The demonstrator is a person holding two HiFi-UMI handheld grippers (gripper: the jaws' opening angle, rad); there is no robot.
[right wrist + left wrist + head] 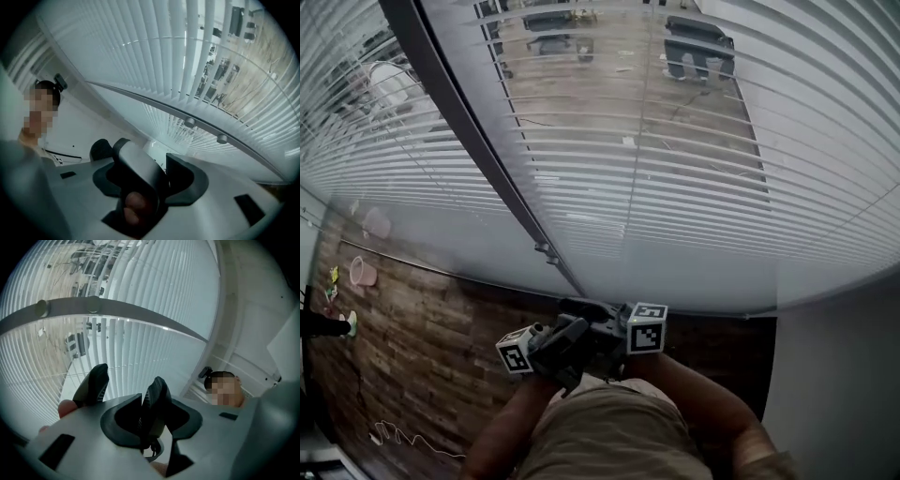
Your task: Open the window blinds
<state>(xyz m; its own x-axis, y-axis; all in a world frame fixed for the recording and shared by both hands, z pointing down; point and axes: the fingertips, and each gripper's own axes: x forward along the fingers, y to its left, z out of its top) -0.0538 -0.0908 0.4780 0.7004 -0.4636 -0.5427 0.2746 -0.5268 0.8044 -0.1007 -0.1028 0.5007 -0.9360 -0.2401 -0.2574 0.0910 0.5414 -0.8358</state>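
Note:
White horizontal blinds (694, 178) hang behind a glass wall, their slats tilted enough to show the ground outside. The blinds also fill the left gripper view (140, 301) and the right gripper view (154, 51). Both grippers sit close to my chest, well short of the glass. My left gripper (525, 354) (125, 385) points up at the blinds with its dark jaws apart and nothing between them. My right gripper (636, 330) (112, 149) also points up at them, jaws apart, nothing seen in them.
A dark mullion (473, 131) runs diagonally across the glass, with two round metal fittings (546, 251) on it. A plank floor (422, 347) lies below, with pink cups (363, 272) and a white cable (394, 436). A grey wall (839, 375) stands at right.

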